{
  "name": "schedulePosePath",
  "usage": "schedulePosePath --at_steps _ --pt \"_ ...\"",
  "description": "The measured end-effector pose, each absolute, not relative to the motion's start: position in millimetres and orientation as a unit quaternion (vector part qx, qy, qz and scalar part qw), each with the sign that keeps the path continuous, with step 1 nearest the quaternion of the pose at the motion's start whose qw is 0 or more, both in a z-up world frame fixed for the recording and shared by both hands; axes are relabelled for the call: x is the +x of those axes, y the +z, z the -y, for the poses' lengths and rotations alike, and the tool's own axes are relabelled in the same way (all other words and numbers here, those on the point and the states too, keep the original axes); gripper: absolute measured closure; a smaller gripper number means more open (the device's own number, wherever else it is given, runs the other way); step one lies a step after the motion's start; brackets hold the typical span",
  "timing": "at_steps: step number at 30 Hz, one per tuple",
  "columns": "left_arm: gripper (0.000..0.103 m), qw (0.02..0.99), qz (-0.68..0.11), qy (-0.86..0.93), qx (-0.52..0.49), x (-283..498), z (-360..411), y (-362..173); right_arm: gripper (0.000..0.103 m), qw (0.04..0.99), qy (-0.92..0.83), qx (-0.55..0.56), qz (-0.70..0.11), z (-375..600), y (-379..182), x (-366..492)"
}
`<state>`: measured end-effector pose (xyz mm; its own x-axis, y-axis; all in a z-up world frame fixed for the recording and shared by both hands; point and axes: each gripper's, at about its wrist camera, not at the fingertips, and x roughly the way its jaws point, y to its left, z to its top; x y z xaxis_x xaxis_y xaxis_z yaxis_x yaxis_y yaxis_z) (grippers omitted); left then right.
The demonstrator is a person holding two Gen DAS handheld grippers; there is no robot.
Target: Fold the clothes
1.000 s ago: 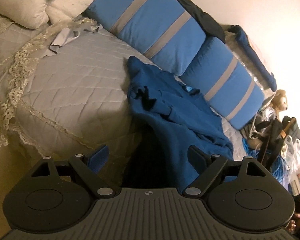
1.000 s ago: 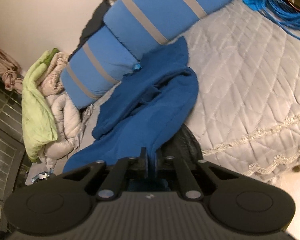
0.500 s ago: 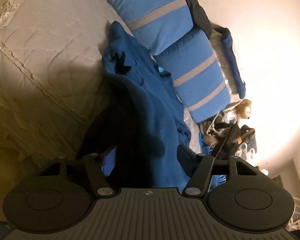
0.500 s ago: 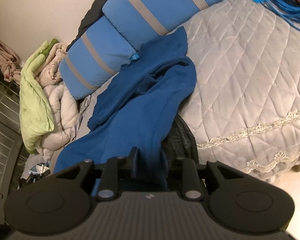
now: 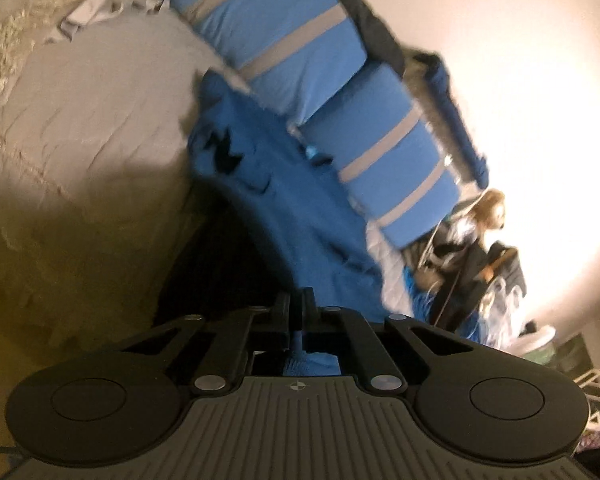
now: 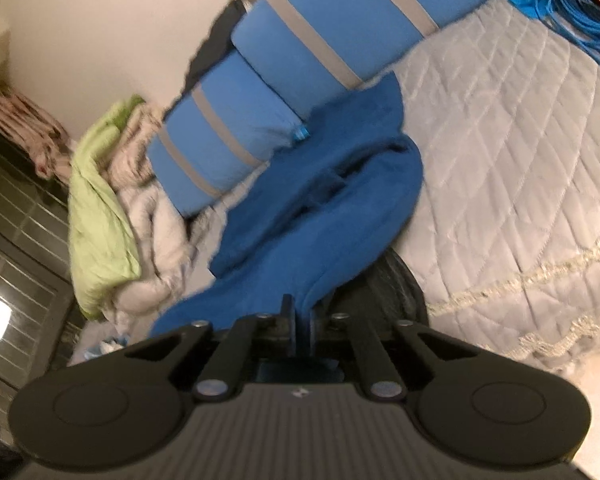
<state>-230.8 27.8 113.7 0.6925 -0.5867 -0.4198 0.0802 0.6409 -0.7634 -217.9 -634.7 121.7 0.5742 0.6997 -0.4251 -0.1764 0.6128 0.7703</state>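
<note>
So the blue garment is stretched out across the grey quilted bedspread, with its near edge pulled off the side of the bed toward me. My left gripper is clamped tight on a bit of that near edge, and my right gripper is pinched on another bit of it, fabric squeezed between the fingers in both views.

The long axis runs from my grippers away toward the blue pillows with grey stripes, and the far end sits just beside them, maybe touching, can't quite tell with the blur.

View differences: the left wrist cam picks up some black marks on the far part of the cloth, which the right cam doesn't show. It also gets a stuffed toy and dark clutter past the pillows. The right wrist cam shows a lime green blanket piled on pale bedding, a tangle of blue cable at the far corner of the bed, and the lace trim along the quilt edge.
</note>
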Motion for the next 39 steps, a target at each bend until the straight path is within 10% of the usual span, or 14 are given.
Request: schedulePosePath --at_steps 39 --pt "0.1 0.833 -0.239 -0.138 -0.479 -251.3 -52.1 171.4 0.098 0.795 0.257 0.468 -0.287 651.7 174.1 -233.5"
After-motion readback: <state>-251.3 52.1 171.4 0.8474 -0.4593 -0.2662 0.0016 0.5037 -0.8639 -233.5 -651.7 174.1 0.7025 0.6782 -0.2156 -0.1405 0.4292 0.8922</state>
